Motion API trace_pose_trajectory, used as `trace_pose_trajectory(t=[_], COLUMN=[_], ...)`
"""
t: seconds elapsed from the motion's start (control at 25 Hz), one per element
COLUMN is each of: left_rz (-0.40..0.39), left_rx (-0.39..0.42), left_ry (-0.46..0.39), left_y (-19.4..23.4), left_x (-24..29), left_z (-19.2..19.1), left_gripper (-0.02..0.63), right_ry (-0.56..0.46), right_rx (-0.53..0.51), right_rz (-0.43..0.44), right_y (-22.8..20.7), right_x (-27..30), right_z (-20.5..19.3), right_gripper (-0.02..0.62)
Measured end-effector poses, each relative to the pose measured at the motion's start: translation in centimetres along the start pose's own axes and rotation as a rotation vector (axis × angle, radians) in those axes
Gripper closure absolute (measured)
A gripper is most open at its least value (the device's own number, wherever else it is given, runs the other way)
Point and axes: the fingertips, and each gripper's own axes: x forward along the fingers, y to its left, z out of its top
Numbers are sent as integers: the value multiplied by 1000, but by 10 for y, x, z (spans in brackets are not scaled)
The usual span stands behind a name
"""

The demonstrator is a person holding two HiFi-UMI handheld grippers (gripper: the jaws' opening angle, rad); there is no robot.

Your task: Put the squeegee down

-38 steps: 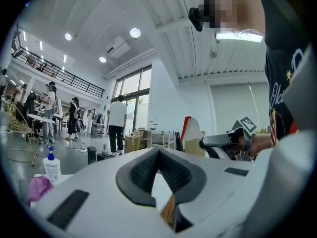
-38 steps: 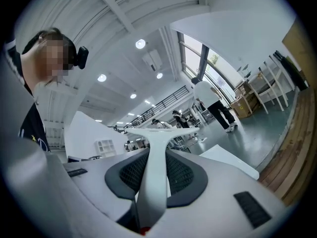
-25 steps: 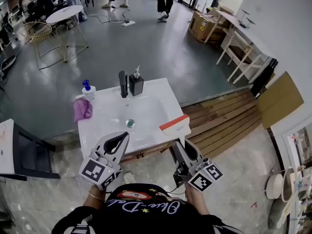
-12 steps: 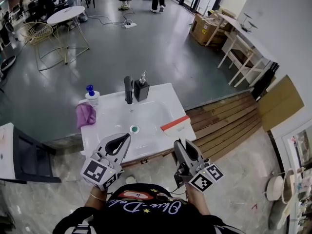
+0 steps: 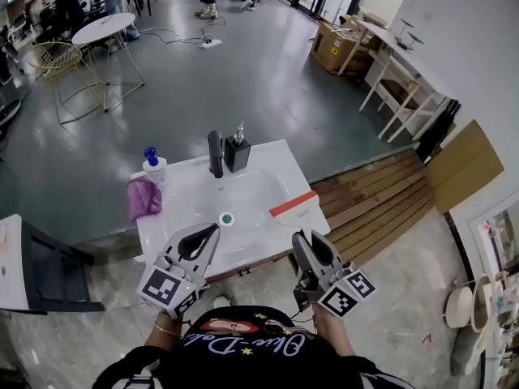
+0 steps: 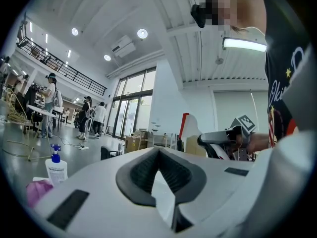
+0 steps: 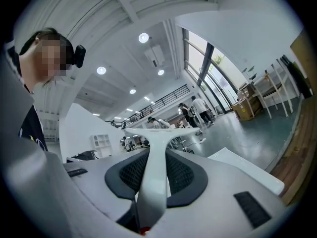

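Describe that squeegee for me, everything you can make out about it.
The squeegee is white, plastic by its look, with a wide T-shaped head and a red strip along the head's far edge. Its slim white handle runs back between the right tongs, which are closed on it and hold it about level. The head is over the right front corner of the white washbasin; I cannot tell whether it touches the basin. Nothing else touches it.

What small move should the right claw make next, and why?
Probably lower the squeegee onto the sink: the right claw is shut on its handle, and the blade is already over the sink's right edge.
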Motion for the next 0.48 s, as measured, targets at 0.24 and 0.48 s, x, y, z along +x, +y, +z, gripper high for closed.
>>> trace_pose_trajectory(t=[0.24, 0.48], left_rz=[3, -10], left_rx=[1, -13], left_ry=[-8, -3], left_y=[8, 8], left_x=[-4, -1], left_z=[-2, -7], left_gripper=[597, 596], right_ry=[24, 32], right_rx=[-2, -13], right_rz=[5, -6], right_y=[4, 4], right_x=[8, 7], right_z=[-5, -6], right_gripper=[483, 483])
